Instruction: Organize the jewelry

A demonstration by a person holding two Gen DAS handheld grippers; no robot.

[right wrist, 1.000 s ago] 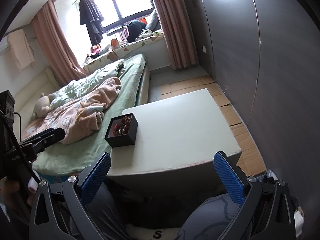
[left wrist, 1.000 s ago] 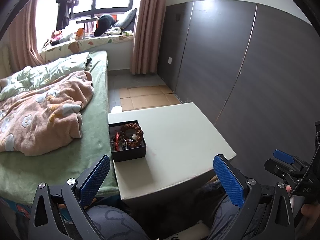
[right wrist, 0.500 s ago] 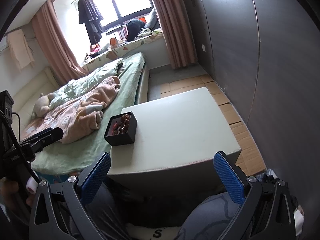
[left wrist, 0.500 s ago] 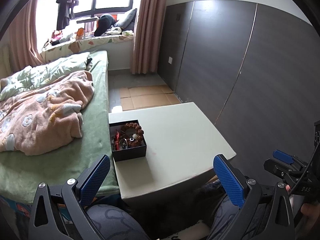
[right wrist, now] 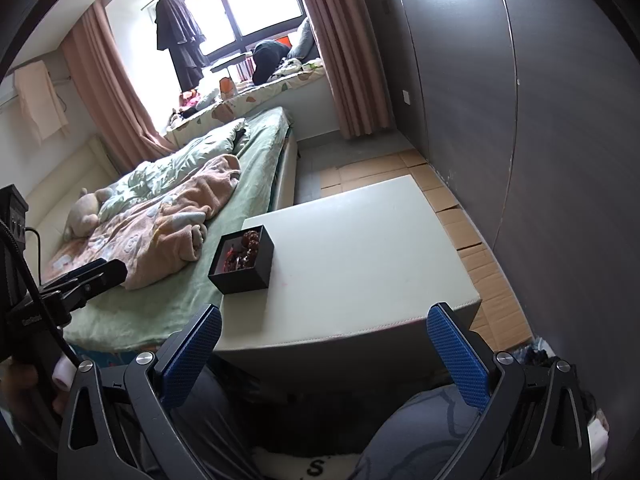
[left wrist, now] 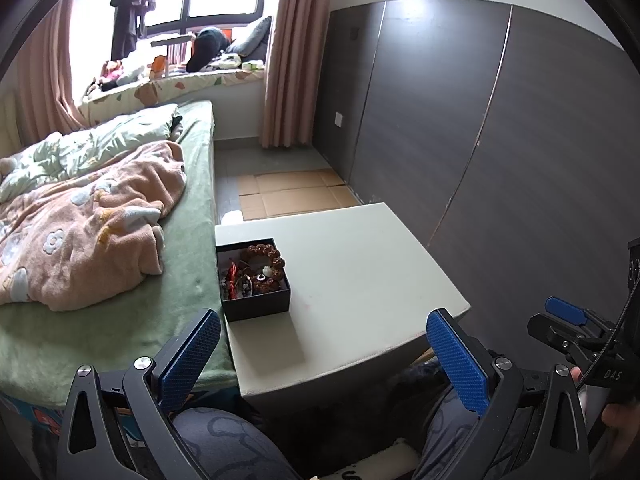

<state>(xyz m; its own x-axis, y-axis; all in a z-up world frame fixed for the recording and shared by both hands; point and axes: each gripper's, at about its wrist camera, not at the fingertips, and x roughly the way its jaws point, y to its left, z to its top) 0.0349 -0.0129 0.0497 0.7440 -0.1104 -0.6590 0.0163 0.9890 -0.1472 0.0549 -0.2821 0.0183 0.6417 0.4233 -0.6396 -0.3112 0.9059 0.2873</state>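
A small black open box (left wrist: 253, 280) stands at the left edge of a pale table (left wrist: 360, 280). It holds a brown bead bracelet (left wrist: 264, 258) and red and dark jewelry pieces (left wrist: 236, 278). The box also shows in the right wrist view (right wrist: 243, 260). My left gripper (left wrist: 324, 356) is open and empty, held low in front of the table's near edge. My right gripper (right wrist: 324, 352) is open and empty, also short of the near edge. Each gripper shows at the side of the other's view.
A bed (left wrist: 120, 264) with a pink blanket (left wrist: 80, 232) touches the table's left side. A dark panelled wall (left wrist: 500, 140) runs along the right. Flattened cardboard (left wrist: 292, 194) lies on the floor beyond the table. My knees are below the grippers.
Both views shift slightly; the box and table stay where they were. Both grippers stay open.
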